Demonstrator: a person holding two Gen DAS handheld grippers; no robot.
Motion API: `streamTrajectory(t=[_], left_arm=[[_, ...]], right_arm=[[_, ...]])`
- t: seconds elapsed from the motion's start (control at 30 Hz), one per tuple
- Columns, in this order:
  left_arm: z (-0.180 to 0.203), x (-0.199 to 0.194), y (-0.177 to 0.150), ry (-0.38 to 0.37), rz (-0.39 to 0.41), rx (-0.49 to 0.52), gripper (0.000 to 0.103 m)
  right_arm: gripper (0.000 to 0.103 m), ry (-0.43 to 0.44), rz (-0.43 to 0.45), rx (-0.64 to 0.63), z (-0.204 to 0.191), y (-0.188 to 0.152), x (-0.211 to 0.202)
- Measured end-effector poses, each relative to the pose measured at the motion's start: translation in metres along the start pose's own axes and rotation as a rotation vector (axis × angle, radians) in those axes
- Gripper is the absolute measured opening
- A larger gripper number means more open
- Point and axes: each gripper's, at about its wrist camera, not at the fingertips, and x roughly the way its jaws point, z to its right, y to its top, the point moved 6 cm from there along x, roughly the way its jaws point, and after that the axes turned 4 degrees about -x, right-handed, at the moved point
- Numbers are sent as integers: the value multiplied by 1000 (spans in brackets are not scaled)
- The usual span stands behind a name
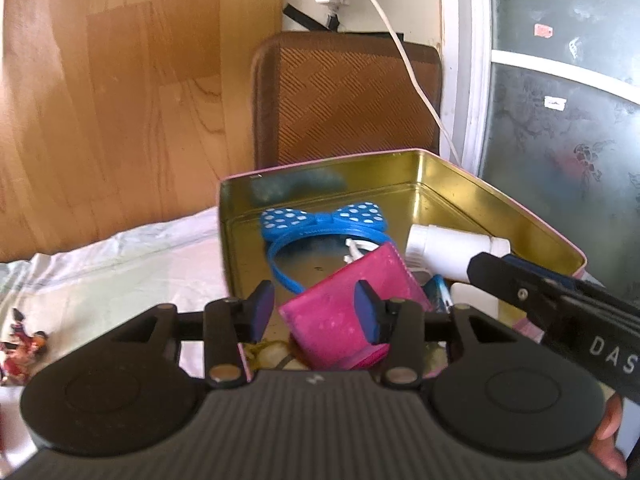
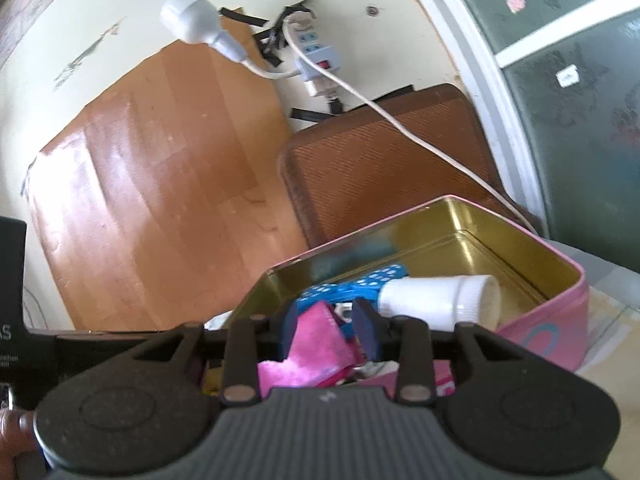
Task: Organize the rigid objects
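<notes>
Standing beside the bed, I see a small figurine point(image 1: 22, 344) at the far left of the left view, lying on the pale sheet point(image 1: 132, 272), well apart from the open tin point(image 1: 496, 200) that fills the middle and right. Low in the middle of that view the left claw point(image 1: 314, 314) hovers over the tin's near edge with its jaws partly apart; the pink box point(image 1: 332, 312) sits between them, but I see a gap on the left side, so I judge it not gripped. To its right, the right claw point(image 1: 486, 266) reaches in from the lower right edge, its tip near the white bottle point(image 1: 452, 250); in its own view its jaws are partly open around a corner of the pink box, and whether the pads press it I cannot tell. Behind, toward the upper middle of the tin, lies the blue dotted headband point(image 1: 320, 218). To finish this step well, I would let the pink box settle flat on the tin floor, then draw both claws straight back without dragging it or nudging the bottle. The bottle lies on its side, long axis running left to right across the frame, cap end pointing toward the tin's right wall. The pink box is tilted, one corner raised toward the upper right.
</notes>
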Motion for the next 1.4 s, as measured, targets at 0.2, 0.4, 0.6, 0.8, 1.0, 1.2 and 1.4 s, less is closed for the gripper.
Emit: streamTrajectory(t=[0.2,0.4,0.6,0.8,1.0,1.2,1.4], left_arm=[[-10,-18,-4,18,27,2,47],[-20,-28,-12,27,31,-13,47],[-28,-33,-19,36,26,-28,47],[-36,-38,-24,53,26,-32,48],[-42,-40,-27,57,24,-42,48],[-37,-43,-32,39,29,-31,55],[-29,-43,-36,22,30,-5,57]], right_arm=[[34,19,-7,-27,-22,0,-5],[35,31,-20,-39,-35,-2,-11],[37,26,-32,-36,-43,-4,-15],[39,21,-46,-22,-47,-6,-13],[44,16,-59,-26,-52,-9,-12],[46,6,-63,-32,-51,-9,-12],[46,-18,-70,-18,-43,-10,-13]])
